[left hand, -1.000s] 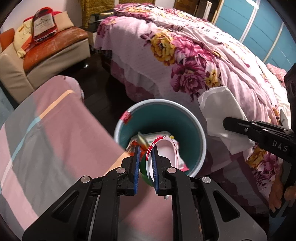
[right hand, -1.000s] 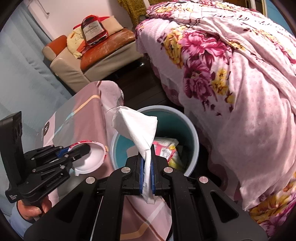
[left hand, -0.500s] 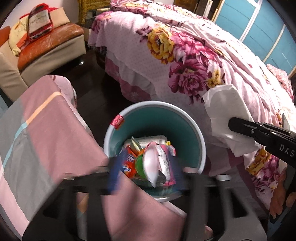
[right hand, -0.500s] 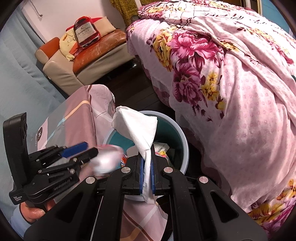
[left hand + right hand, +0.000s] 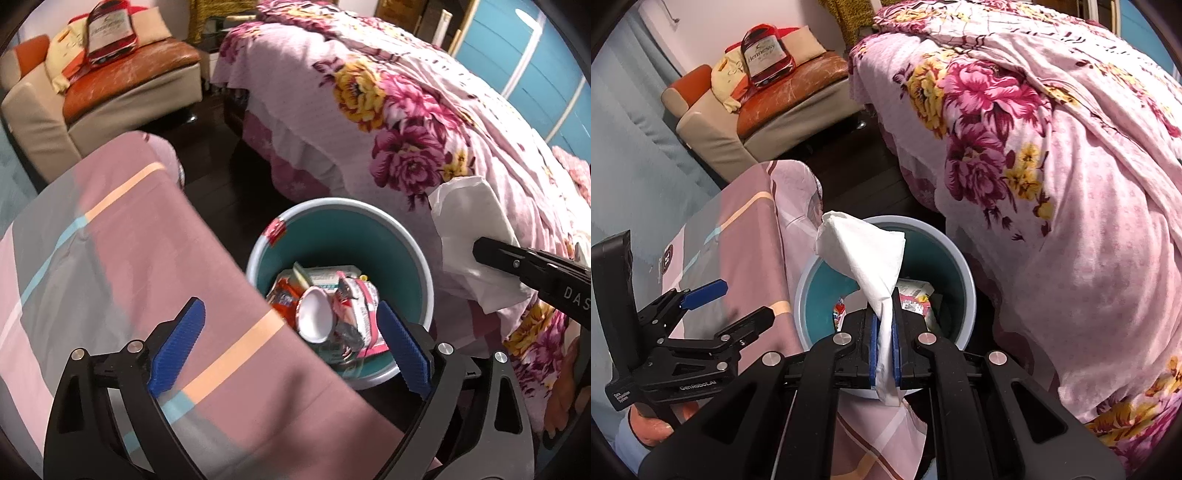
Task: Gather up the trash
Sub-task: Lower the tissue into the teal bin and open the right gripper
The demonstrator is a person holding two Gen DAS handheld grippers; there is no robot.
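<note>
Left wrist: cup [image 5: 314, 320] in bin [image 5: 413, 251] (right's tissue [image 5: 871, 258] hides it).

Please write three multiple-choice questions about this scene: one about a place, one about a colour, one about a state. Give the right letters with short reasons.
1. Where does the white cup lie?
A. on the bed
B. in the trash bin
C. on the sofa

2. What colour is the inside of the trash bin?
A. teal
B. yellow
C. black

3. What is the state of the right claw?
A. open and empty
B. shut on a bottle
C. shut on the white tissue

Answers:
1 B: the cup rests on the wrappers inside the bin.
2 A: the inner wall is teal.
3 C: the white tissue is pinched between the blue pads, while the left claw stands open and empty.
</note>
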